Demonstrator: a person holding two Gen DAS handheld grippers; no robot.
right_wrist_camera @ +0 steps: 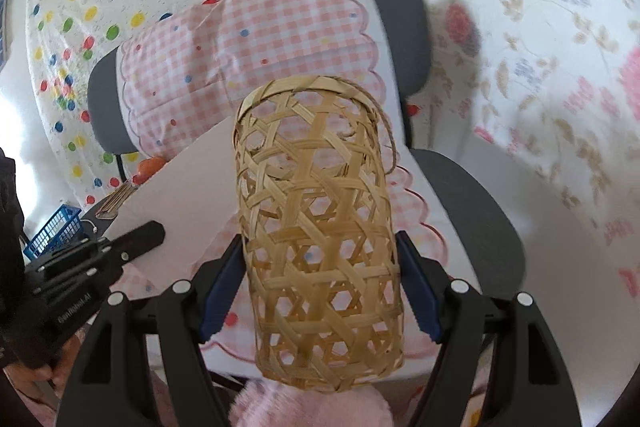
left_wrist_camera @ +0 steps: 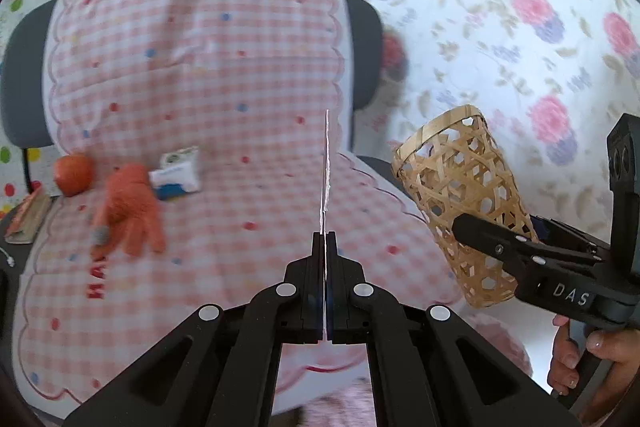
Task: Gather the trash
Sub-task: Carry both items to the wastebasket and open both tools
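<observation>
White card (left_wrist_camera: pixel 326 179) pinched edge-on in the left claw (left_wrist_camera: pixel 325 247)
Right claw (right_wrist_camera: pixel 320 291) clamps the basket (right_wrist_camera: pixel 320 227); tip its mouth toward the card first

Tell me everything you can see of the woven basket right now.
The woven basket is a tall cylinder of pale bamboo-like strips in an open hexagonal lattice, with a thin cord loop near its rim. The right gripper clamps its lower half between blue pads. It is held off the pink gingham cushion, tilted, mouth pointing up and away. Through the lattice it looks empty.
</observation>
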